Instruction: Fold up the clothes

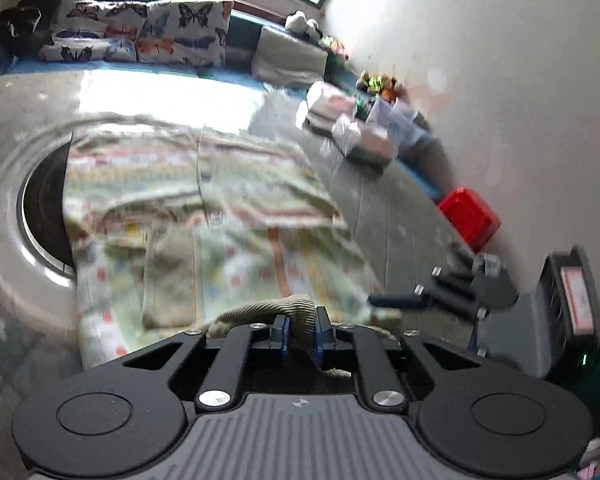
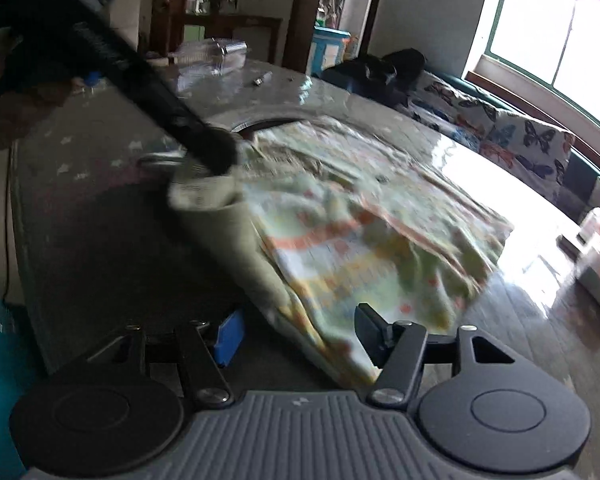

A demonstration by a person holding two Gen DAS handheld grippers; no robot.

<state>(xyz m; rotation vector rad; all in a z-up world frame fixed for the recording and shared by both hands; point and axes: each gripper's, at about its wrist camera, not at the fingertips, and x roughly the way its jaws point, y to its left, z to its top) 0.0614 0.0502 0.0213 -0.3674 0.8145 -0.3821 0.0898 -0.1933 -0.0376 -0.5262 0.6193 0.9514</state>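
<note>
The left claw (image 1: 302,330) is pinching the ribbed olive-beige cuff (image 1: 288,310) of a pale green patterned garment (image 1: 220,200), its blue-padded fingers pressed onto the knit from both sides. The right claw (image 2: 300,338) is spread wide, holding nothing, one blue pad (image 2: 230,336) and one black finger (image 2: 370,330) standing well apart just above the garment's near edge. In the right wrist view the left claw shows as a blurred dark bar reaching down to the cloth's far corner.

The garment, printed with orange, yellow and white bands, lies rumpled and partly doubled over on the glossy grey star-patterned desk (image 2: 100,240), covering part of a dark round opening (image 1: 46,208) in it. Beyond the desk stand butterfly-print cushions (image 1: 180,32) under a bright window, and a red box (image 1: 470,216) sits by the white wall.
</note>
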